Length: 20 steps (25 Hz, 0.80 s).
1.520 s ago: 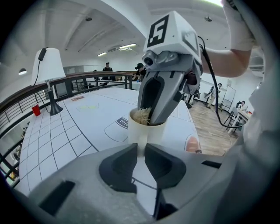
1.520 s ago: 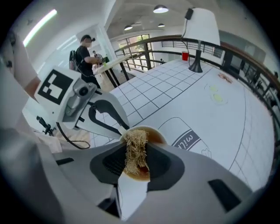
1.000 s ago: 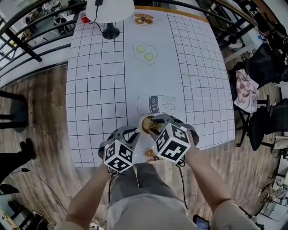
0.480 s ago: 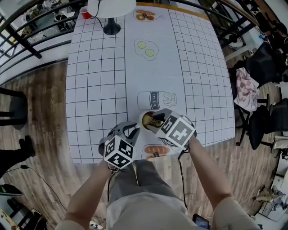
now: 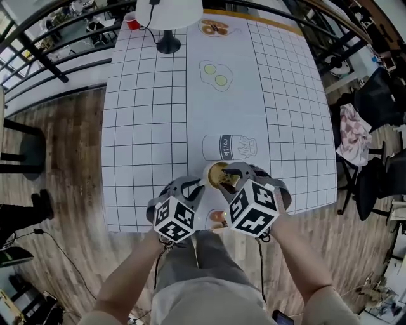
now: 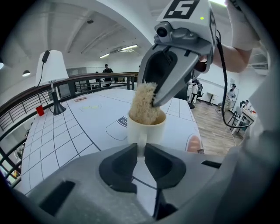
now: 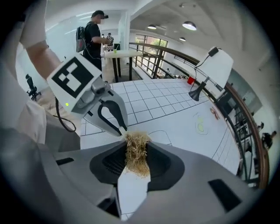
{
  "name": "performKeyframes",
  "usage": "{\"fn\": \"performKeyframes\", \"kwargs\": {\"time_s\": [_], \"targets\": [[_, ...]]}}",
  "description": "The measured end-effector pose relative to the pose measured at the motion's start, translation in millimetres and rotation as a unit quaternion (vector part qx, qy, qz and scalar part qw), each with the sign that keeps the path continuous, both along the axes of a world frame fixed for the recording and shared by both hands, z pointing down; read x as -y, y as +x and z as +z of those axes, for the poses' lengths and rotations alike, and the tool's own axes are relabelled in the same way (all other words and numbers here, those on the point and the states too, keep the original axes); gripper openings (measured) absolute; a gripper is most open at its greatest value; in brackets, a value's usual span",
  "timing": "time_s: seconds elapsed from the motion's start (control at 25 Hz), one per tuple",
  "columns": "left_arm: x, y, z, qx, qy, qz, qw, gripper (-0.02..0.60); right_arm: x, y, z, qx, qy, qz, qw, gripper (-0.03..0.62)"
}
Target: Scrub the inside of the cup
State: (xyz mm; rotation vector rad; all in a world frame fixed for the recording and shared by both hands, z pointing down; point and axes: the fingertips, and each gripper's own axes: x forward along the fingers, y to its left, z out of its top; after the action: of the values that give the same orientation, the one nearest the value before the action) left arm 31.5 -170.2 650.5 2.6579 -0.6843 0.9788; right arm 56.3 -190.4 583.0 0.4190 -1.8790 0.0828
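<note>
1. Cup (image 6: pixel 146 129): plain cream-white.
2. Scrubber (image 7: pixel 136 153): straw-tan, tangled fibres.
3. Left gripper (image 6: pixel 141 154) and right gripper (image 7: pixel 136 162): grey shells, black jaw pads, and cubes with black-and-white square markers.
4. Tablecloth (image 5: pixel 146 127): white with a black grid on both sides. The plain centre strip has a black-outlined milk bottle print (image 5: pixel 229 147) and a yellow-green egg print (image 5: pixel 216 76) at 12 o'clock.
5. Lamp (image 5: pixel 168 9), 11 o'clock: white shade, black base.
6. Tumbler (image 5: pixel 131 23), 11 o'clock: red.
7. Floor (image 5: pixel 57 209): brown wood planks.

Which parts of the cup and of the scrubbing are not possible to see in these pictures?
- Cup inside bottom: in the left gripper view, the cup's own wall and the scrubber hide it.
- Cup in the right gripper view: hidden behind the scrubber held in the right gripper.
- Cup mouth, head view: partly covered by the right gripper.
</note>
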Motion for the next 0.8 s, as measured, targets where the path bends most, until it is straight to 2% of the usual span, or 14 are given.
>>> {"fn": "performKeyframes", "kwargs": {"time_s": [0.12, 0.4, 0.64, 0.72, 0.8], "targets": [[0, 1, 0, -0.011, -0.002, -0.009, 0.9999, 0.063, -1, 0, 21, -0.024, -0.005, -0.012, 1.000, 0.114], [2, 4, -3, -0.017, -0.014, -0.022, 0.9995, 0.075, -2, 3, 50, -0.024, -0.048, 0.011, 0.998, 0.112], [6, 2, 3, -0.013, -0.029, -0.033, 0.9990, 0.072, 1, -1, 46, 0.072, -0.114, 0.079, 0.988, 0.112], [5, 1, 4, -0.011, -0.033, -0.037, 0.9987, 0.072, 1, 3, 39, 0.121, -0.126, 0.118, 0.978, 0.112], [8, 0, 2, -0.016, -0.039, -0.046, 0.9981, 0.072, 6, 8, 26, 0.181, -0.124, 0.165, 0.962, 0.112]]}}
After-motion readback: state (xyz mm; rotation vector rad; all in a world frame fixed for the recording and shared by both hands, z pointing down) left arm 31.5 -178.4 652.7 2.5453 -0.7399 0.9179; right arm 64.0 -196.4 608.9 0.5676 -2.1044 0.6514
